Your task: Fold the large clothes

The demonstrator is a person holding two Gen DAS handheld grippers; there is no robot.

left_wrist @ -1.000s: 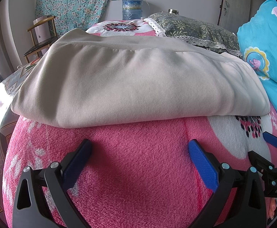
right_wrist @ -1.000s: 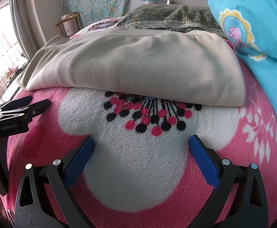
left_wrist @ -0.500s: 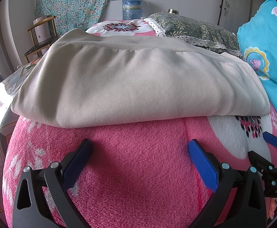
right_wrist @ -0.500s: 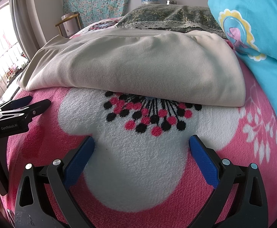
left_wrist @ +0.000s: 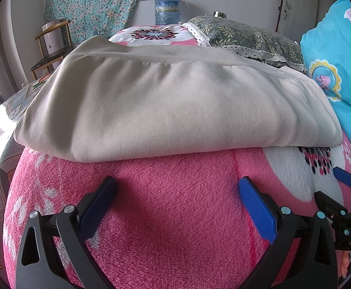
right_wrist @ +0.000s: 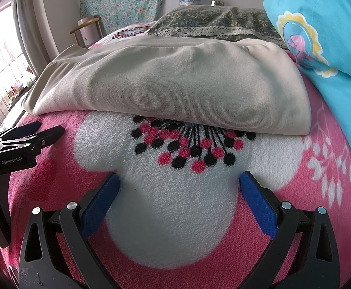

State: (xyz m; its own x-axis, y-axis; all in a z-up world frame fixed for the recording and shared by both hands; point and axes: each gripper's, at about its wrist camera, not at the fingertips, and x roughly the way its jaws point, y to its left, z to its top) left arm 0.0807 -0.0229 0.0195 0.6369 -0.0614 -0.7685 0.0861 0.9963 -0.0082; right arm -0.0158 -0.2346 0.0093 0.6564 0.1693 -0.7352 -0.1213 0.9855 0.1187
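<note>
A beige garment (left_wrist: 170,106) lies folded into a thick rectangle on the pink flowered blanket (left_wrist: 175,216); the right wrist view shows the same folded garment (right_wrist: 180,86) over a white flower print (right_wrist: 175,216). My left gripper (left_wrist: 176,185) stands open just short of the garment's near edge, nothing between its blue pads. My right gripper (right_wrist: 179,180) is open too, a little back from the near fold, its pads empty. The right gripper's tip shows at the right edge of the left wrist view (left_wrist: 344,179), and the left gripper's tip at the left of the right wrist view (right_wrist: 28,132).
A blue cartoon-print pillow (left_wrist: 339,60) lies right of the garment. A dark leafy pillow (left_wrist: 247,36) sits behind it. Beyond the bed stand a wooden chair (left_wrist: 50,50), a water jug (left_wrist: 167,9) and a floral cloth (left_wrist: 93,2) on the wall.
</note>
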